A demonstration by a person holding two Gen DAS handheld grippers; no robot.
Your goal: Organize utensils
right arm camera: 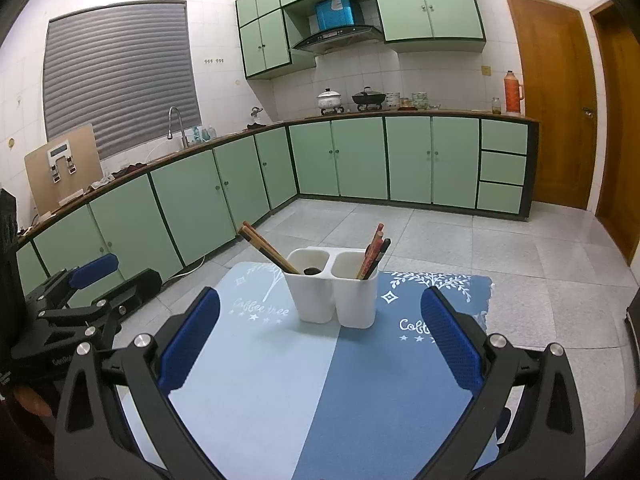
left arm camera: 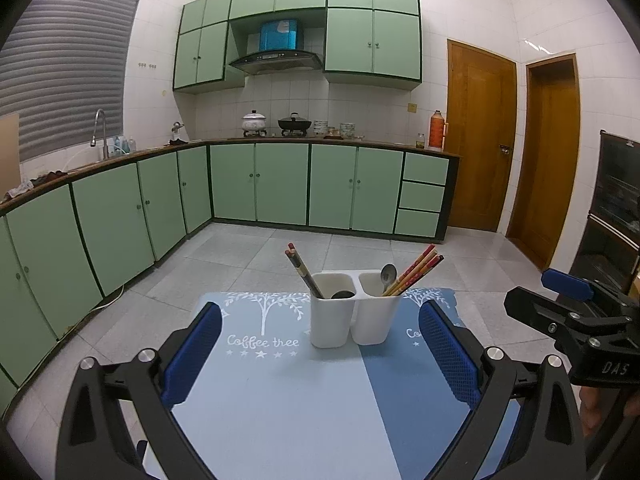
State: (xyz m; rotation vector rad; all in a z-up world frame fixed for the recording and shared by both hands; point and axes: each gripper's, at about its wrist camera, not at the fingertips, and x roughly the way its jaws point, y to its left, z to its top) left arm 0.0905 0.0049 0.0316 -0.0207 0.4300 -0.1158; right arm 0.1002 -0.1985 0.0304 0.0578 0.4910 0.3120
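Item: white two-cup holder (left arm camera: 352, 312) near the mat's (left arm camera: 280, 400) far edge, chopsticks (left arm camera: 416, 274) and spoons in both cups; my left gripper (left arm camera: 320, 356) and right gripper (right arm camera: 320, 344) wide, empty; sorted or still mixed, undecidable.

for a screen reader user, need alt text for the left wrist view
A white two-compartment holder stands on a blue mat, chopsticks and spoons inside, framed by the open left hand-held gripper. Green kitchen cabinets line the background.
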